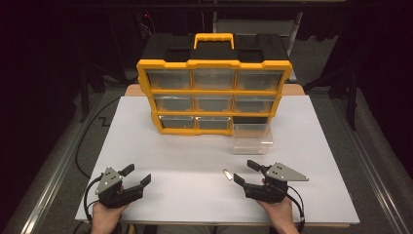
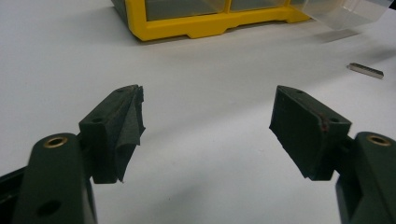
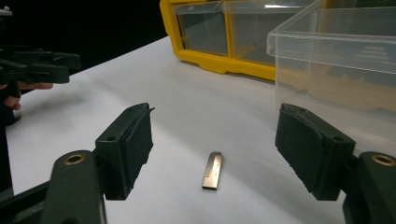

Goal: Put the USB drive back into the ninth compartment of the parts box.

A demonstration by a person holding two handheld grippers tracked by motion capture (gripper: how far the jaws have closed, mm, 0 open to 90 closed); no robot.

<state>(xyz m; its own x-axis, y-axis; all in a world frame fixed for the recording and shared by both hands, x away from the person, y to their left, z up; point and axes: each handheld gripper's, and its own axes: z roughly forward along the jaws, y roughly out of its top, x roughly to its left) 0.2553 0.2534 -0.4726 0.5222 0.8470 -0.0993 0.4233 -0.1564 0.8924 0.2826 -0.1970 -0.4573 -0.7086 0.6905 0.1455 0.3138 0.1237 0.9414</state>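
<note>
two tools are resting near the tabletop's (image 1: 146, 146) near edge: left tool (image 1: 138, 176) sitting wide open, empty; small metal stick (image 1: 227, 174) lying flat just left of the right tool (image 1: 245, 171), likewise gaping open; clear drawer (image 1: 252, 138) standing beyond.

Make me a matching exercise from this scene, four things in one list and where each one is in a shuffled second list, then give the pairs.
1. left hand-held gripper
2. metal stick
3. clear drawer
4. yellow organizer

A. pulled out, on the table by the cabinet's bottom right slot
B. standing at the far side of the table
C. flat between the right hand-held gripper's open jaws
D. open, over bare table

Pairs: 1-D, 2-C, 3-A, 4-B
</note>
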